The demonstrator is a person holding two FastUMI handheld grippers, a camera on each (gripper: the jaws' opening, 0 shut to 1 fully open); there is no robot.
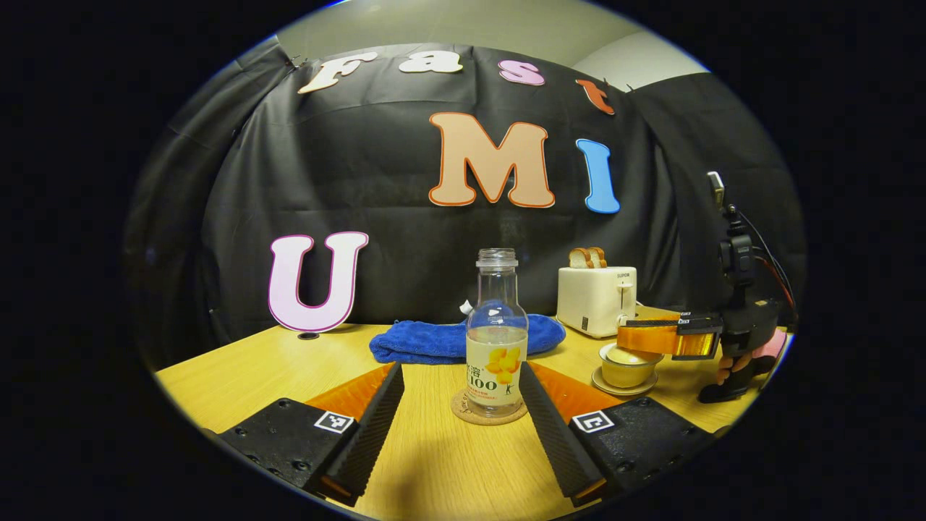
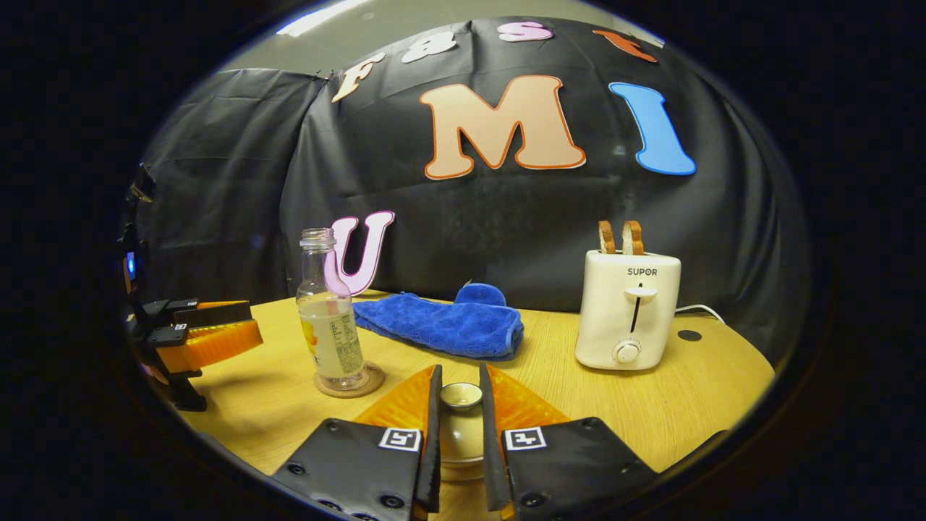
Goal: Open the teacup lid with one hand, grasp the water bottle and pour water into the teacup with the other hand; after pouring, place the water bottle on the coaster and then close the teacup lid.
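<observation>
- In the right gripper view, the right claw (image 2: 459,434) sits at six o'clock, narrow, with its two fingers on either side of the teacup lid (image 2: 461,395). They look to press its knob, so I judge that it holds the lid.
- The teacup (image 2: 459,463) is just below the lid, between the fingers. I cannot tell if the lid is seated or slightly raised.
- In the left gripper view, the left claw (image 1: 463,412) is wide open at six o'clock and holds nothing. The water bottle (image 1: 496,340) stands upright between the far fingertips, apart from both.
- The bottle rests on the coaster (image 1: 489,409), partly filled and without a cap.
- Farther, at twelve o'clock, a blue towel (image 1: 434,341) lies on the table (image 1: 275,369). A toaster (image 1: 597,298) with bread stands at two o'clock, behind the cup.
- Risk, as I judge: the knob is small and smooth, so the lid may slip and fall back on the cup.
- If the open claw touches the bottle on one side while closing, the bottle may tip and spill, because it has no cap.
</observation>
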